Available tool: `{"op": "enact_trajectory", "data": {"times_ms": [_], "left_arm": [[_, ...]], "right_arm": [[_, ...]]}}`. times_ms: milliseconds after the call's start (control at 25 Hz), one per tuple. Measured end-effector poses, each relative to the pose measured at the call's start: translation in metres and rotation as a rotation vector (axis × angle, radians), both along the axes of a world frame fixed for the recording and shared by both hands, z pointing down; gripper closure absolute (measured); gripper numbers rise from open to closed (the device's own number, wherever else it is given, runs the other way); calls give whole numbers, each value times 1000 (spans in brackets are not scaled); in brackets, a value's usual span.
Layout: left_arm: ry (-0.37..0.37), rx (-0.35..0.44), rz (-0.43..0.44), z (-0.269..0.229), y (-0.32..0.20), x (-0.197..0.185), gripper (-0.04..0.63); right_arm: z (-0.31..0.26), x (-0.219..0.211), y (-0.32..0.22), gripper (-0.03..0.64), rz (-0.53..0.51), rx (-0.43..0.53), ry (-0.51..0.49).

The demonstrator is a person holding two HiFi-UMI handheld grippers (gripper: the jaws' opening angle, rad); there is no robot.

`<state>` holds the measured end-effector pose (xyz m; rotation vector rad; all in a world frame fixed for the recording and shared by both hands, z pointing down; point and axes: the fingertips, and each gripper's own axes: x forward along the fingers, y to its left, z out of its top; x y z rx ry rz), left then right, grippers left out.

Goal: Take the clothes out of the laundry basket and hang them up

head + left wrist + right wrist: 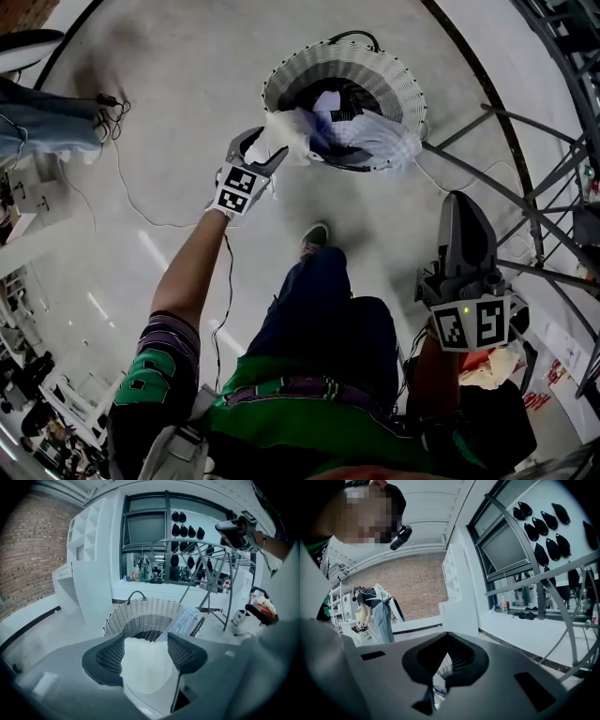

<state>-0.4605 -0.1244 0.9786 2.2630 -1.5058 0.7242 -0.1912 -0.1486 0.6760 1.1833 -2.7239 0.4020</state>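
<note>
Head view: left gripper (pixel 262 150) is at the near-left rim of the white wicker laundry basket (pixel 394 80), jaws on a white garment (pixel 289 131) that hangs over that rim beside a pale checked cloth (pixel 380 141). The right gripper (pixel 462 208) is well apart on the right, near the drying rack (pixel 525 202). Left gripper view: jaws part-closed, clamped on the white garment, which fills the gap and touches both pads, with the basket just beyond. Right gripper view: jaws fully together, nothing held.
</note>
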Motion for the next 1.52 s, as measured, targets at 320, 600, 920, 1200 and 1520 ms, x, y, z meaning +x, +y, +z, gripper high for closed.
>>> {"op": "enact_trajectory", "data": {"times_ms": [320, 600, 920, 1200, 1520], "left_arm": [[79, -62, -42, 74, -18, -11, 301], [124, -88, 23, 82, -35, -6, 296], [51, -193, 1, 82, -18, -3, 516], [42, -178, -8, 27, -4, 3, 537], [36, -125, -32, -78, 12, 13, 538]], "right_arm": [[51, -3, -8, 616, -3, -21, 32], [73, -6, -8, 617, 3, -59, 56], [59, -11, -6, 617, 0, -75, 47], [12, -3, 8, 617, 11, -81, 31], [-77, 22, 39, 617, 21, -67, 8]]}}
